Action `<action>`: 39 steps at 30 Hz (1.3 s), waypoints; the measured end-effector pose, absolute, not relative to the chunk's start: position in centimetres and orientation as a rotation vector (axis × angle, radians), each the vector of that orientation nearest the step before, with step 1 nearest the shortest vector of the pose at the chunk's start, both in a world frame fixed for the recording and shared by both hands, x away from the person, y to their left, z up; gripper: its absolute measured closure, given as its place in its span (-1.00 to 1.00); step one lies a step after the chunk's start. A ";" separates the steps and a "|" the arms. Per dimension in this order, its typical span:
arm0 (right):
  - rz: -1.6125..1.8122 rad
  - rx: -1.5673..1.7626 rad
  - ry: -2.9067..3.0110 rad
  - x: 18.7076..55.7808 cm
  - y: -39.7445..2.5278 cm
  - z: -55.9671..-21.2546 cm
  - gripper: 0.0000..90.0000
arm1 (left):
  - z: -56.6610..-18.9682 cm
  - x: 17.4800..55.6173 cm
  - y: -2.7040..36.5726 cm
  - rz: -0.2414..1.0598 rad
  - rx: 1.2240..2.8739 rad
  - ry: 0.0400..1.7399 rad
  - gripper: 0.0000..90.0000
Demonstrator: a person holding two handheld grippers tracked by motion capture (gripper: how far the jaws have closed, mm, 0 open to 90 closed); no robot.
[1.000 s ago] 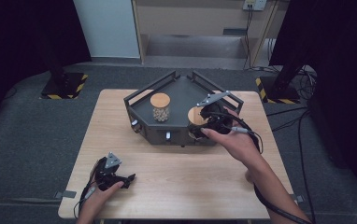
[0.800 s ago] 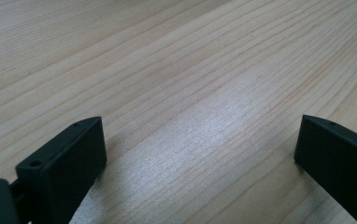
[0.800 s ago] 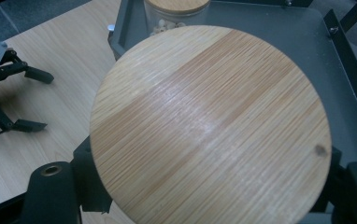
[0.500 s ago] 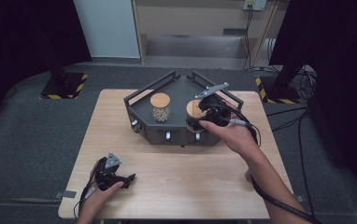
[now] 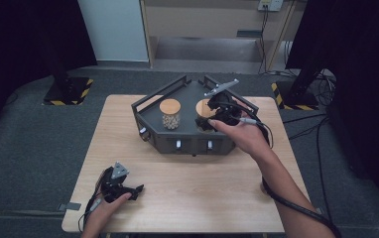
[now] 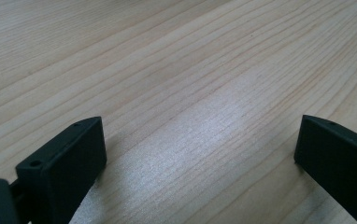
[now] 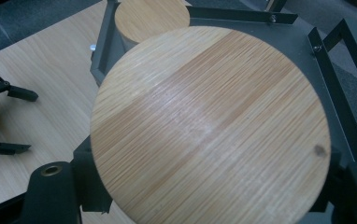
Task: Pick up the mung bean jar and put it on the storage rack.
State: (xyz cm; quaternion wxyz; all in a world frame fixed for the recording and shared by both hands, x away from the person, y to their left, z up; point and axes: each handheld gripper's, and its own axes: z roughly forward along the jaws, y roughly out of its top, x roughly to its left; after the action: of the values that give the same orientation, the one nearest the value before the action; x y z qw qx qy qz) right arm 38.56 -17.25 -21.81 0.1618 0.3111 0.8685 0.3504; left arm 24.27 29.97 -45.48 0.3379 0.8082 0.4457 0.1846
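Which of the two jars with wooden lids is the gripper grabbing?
The right-hand wooden-lidded jar, under the right gripper; the other wooden-lidded jar stands untouched beside it.

The left gripper (image 5: 119, 186) is a black, angular frame topped by a grey three-cornered plate, with a thin cable trailing off its back. Its fingers (image 6: 64, 161) are flat, blocky black pads — a small round hole sits in the top edge of each. The right gripper (image 5: 217, 111) is black too, carries a grey plate on top, and trails a thick black cable. Both forearms are bare — no sleeves show.
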 end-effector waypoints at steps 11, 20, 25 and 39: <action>0.988 0.930 2.472 40.2 -16.7 -22.5 -0.43 | -45.5 24.3 30.0 0.481 2.105 1.161 -0.98; 0.965 0.943 2.480 41.9 -15.7 -23.4 -0.43 | -45.5 24.3 30.0 0.481 2.105 1.161 -0.98; 0.963 0.953 2.481 42.6 -15.2 -24.0 -0.43 | -45.5 24.3 30.0 0.481 2.105 1.161 -0.98; 0.944 0.965 2.487 43.8 -14.1 -25.6 -0.43 | -45.5 24.3 30.0 0.483 2.106 1.158 -0.98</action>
State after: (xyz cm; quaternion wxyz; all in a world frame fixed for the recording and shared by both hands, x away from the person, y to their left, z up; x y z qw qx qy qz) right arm 43.83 -14.14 -25.59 0.1553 0.3368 0.8682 0.3296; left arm 24.27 30.00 -45.52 0.3384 0.8085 0.4444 0.1852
